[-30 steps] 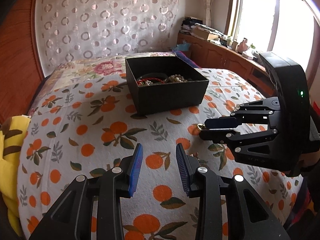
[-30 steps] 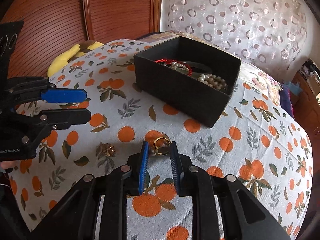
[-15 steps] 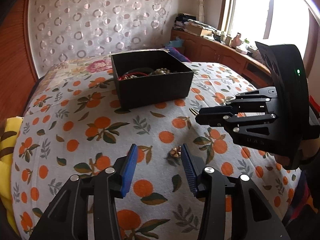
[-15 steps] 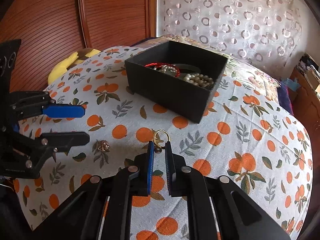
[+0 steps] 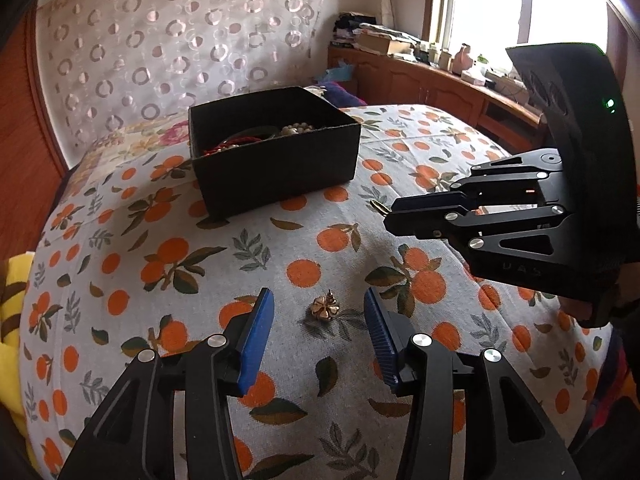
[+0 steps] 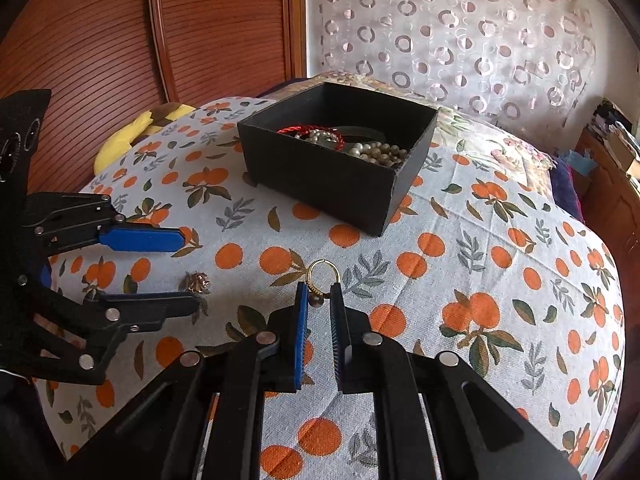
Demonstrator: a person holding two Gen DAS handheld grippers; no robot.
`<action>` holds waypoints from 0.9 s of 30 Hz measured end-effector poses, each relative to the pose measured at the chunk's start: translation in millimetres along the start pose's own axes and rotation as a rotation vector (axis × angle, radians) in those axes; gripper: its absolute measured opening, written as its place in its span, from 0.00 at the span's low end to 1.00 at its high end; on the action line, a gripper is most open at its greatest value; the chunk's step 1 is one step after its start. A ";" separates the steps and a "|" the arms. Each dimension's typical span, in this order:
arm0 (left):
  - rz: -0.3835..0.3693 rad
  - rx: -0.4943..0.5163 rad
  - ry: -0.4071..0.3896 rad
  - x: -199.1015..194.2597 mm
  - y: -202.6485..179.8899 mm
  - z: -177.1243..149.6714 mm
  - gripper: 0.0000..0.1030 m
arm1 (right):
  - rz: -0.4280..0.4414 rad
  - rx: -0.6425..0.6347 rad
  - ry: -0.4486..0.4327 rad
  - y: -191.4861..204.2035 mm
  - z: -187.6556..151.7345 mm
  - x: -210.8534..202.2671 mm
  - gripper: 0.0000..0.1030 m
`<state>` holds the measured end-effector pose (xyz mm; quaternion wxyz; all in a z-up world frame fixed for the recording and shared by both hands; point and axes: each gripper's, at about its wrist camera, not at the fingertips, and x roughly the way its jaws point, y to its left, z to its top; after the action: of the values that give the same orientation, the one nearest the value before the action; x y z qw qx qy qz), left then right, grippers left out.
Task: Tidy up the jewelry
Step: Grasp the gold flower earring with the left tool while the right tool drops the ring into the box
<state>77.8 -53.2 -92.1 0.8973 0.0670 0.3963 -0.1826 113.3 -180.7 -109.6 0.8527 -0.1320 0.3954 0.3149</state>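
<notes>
My right gripper [image 6: 319, 294] is shut on a gold ring [image 6: 322, 272] and holds it above the orange-print bedspread; it also shows in the left wrist view [image 5: 390, 216] with the ring [image 5: 378, 206] at its tips. My left gripper [image 5: 318, 312] is open, its fingers on either side of a gold flower earring [image 5: 324, 313] lying on the cloth. The earring [image 6: 198, 281] and left gripper [image 6: 188, 268] also show in the right wrist view. A black box [image 6: 320, 176] with pearls and a red cord stands beyond.
The black box [image 5: 276, 168] sits mid-bed. A yellow plush [image 6: 132, 132] lies at the bed's left edge by the wooden headboard [image 6: 120, 40]. A wooden cabinet [image 5: 440, 84] with clutter runs under the window at right.
My right gripper closed on the gold ring and lifted it off the cloth. My left gripper moved forward and down until its open fingers bracket the flower earring.
</notes>
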 end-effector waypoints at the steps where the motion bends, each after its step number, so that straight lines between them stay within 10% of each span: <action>1: -0.002 0.005 0.007 1.5 -1.0 0.3 0.36 | 0.001 0.000 -0.001 -0.2 -0.5 -0.4 0.12; 15: -0.025 0.032 0.040 8.5 -4.2 2.0 0.14 | 0.001 0.006 -0.001 -2.2 -2.1 -3.8 0.12; 27: -0.003 0.009 -0.033 -8.7 4.1 16.3 0.14 | 0.010 0.022 -0.051 -9.9 12.7 -18.3 0.12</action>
<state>85.1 -51.3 -74.7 0.9031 0.0673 0.3806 -0.1869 118.2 -190.2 -87.8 0.8623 -0.1127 0.3775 0.3182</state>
